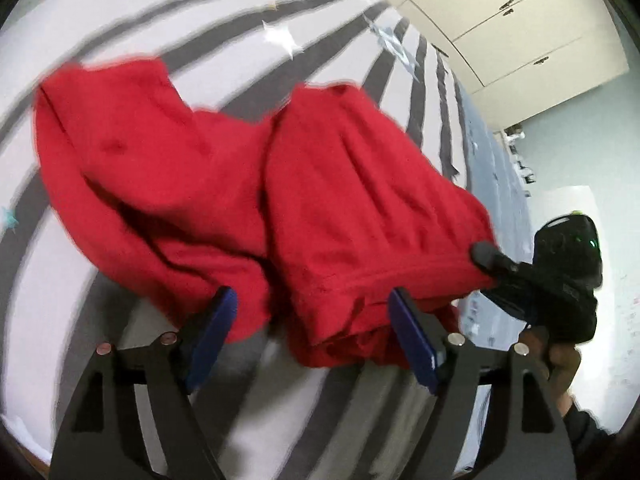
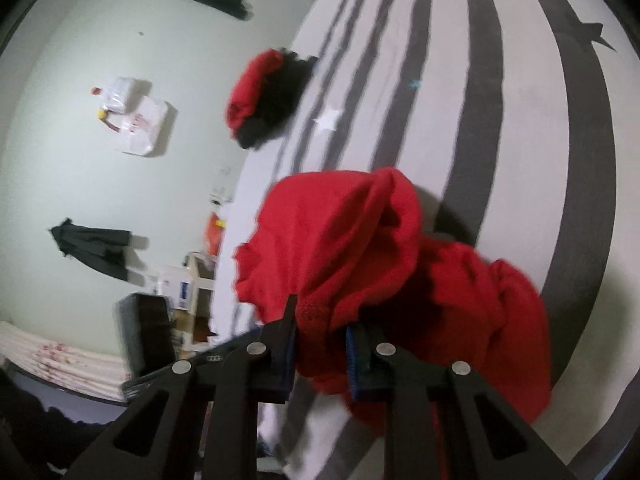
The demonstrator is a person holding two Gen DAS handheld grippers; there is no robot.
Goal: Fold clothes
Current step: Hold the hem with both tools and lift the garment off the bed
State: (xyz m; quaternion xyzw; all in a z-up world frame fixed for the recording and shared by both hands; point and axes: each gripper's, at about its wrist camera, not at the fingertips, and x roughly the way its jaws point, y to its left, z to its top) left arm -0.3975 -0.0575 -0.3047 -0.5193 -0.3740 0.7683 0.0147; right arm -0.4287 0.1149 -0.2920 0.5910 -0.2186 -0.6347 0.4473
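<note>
Pinching the blurred red garment [image 2: 360, 248], right gripper [image 2: 320, 344] hides its hem; left gripper [image 1: 312, 320] jaws gape.

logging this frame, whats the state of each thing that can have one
red garment: crumpled, partly lifted off the bed, not folded
left gripper: fingers apart, cloth draped between them
right gripper: shut on the garment's hem
striped bed cover: spread flat
red and black clothes: piled at the bed edge
wardrobe doors: closed
</note>
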